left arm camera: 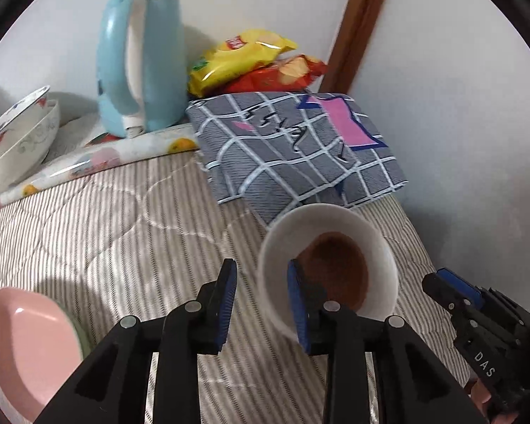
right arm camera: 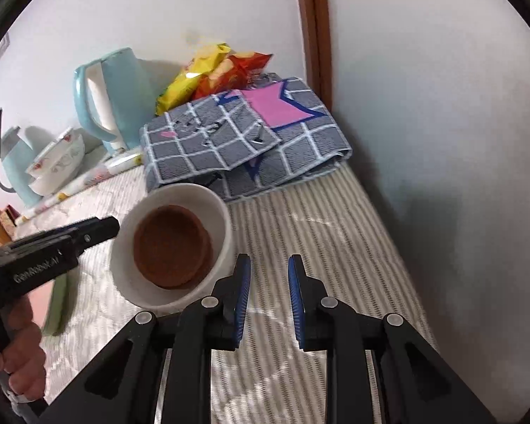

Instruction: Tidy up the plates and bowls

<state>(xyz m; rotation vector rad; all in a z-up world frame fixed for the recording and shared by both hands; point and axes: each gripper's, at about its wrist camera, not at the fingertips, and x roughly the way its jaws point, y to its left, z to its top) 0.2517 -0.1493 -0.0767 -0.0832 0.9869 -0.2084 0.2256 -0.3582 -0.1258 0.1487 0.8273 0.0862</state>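
Straddling white bowl (left arm camera: pixel 327 265) rim, left tongs (left arm camera: pixel 261 300) parted; right tongs (right arm camera: pixel 268 300) beside.

The white bowl (right arm camera: pixel 173 247) is showing a smooth, glazed-looking wall, with a matt brown inside. The pink plate (left arm camera: pixel 28 349) is looking like smooth plastic with a soft sheen. The bedcover (left arm camera: pixel 123 229) is lying as quilted, striped cloth, matt. The checked cloth (left arm camera: pixel 293 152) is looking woven and dull. The kettle (left arm camera: pixel 137 60) is shining as glossy pale-blue plastic. The snack bags (left arm camera: pixel 251 60) are glinting like crinkled foil. Both grippers' fingers (right arm camera: pixel 242 296) are wearing ribbed blue pads on matt black plastic.
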